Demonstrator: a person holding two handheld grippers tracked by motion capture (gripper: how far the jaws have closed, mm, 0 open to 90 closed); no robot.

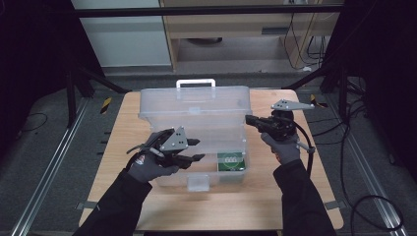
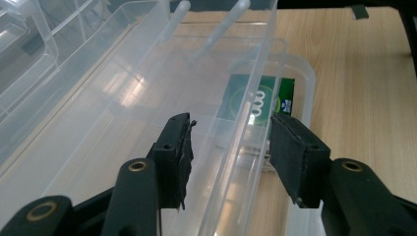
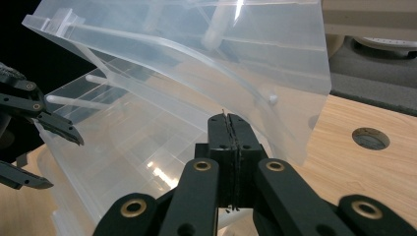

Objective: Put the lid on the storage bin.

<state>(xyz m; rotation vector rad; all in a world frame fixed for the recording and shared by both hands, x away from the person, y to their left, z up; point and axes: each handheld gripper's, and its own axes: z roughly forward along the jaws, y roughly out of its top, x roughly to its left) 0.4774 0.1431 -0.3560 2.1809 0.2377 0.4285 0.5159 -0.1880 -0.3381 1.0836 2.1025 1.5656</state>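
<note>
A clear plastic box [image 1: 216,142] stands on the table with its lid [image 1: 196,105] raised behind it. A green packet [image 1: 231,161] lies in the box's front right corner, seen through the plastic [image 2: 286,96]. My left gripper [image 1: 199,149] hovers over the box's front left part, open. In the left gripper view its jaws [image 2: 231,123] stand astride a thin clear wall [image 2: 236,142] without pressing on it. My right gripper [image 1: 248,119] is at the lid's right edge with its jaws shut [image 3: 228,120]. The lid [image 3: 206,54] rises just beyond its tips.
The box has a white handle [image 1: 195,82] at the back and a latch tab [image 1: 198,183] at the front. Bare wooden table [image 1: 305,196] lies right of and in front of the box, with a round hole [image 3: 371,138] in it. Cables trail on the floor to the right.
</note>
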